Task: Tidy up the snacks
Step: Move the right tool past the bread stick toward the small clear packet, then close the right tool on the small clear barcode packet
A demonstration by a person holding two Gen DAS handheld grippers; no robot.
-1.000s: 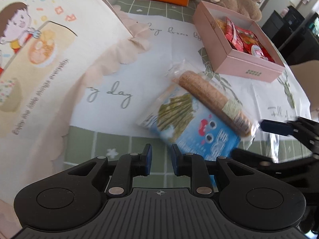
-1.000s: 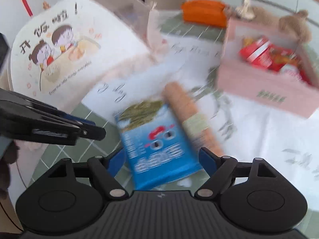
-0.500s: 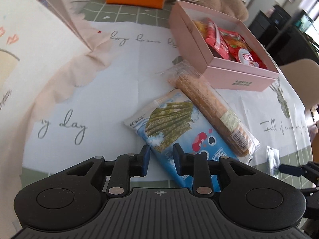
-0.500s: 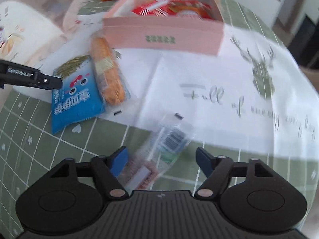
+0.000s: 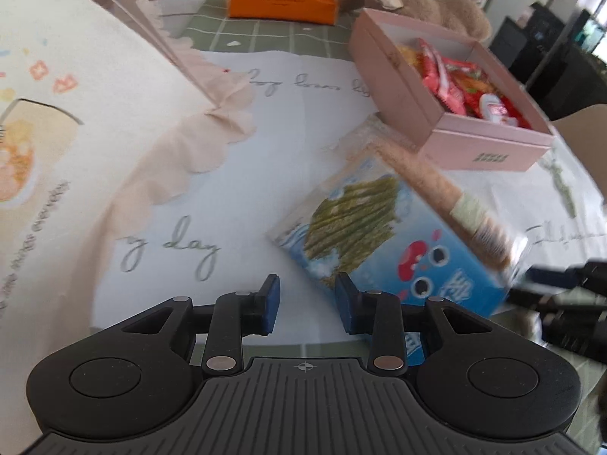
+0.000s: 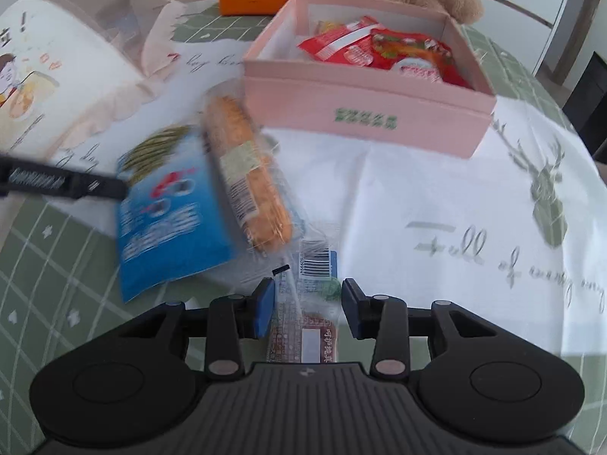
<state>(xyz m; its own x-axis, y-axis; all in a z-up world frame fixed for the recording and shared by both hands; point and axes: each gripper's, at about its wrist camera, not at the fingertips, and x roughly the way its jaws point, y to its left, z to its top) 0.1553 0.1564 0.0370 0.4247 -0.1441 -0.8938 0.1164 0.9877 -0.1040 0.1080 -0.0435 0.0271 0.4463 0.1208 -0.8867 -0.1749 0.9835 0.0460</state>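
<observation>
We take the pink box (image 6: 364, 113) as reference. In front of it lie the biscuit roll (image 6: 246, 174) and blue seaweed pack (image 6: 170, 220). Nearer us, our right gripper (image 6: 307, 313) is closing around a clear wrapped snack (image 6: 309, 303), its pads not yet pressing. Our left gripper (image 5: 307, 309) is opening, narrow and empty, beside the blue pack.

Right gripper (image 6: 306, 313) swung off the blue bag (image 6: 167, 223) a second ago, now down over a small clear packet (image 6: 303, 314) at the surface's near edge, jaws closing with the packet between them, not clearly pressing yet. Left gripper (image 5: 307, 303) opening from nearly shut, nothing between its jaws, shifted to the blue bag's near corner.
</observation>
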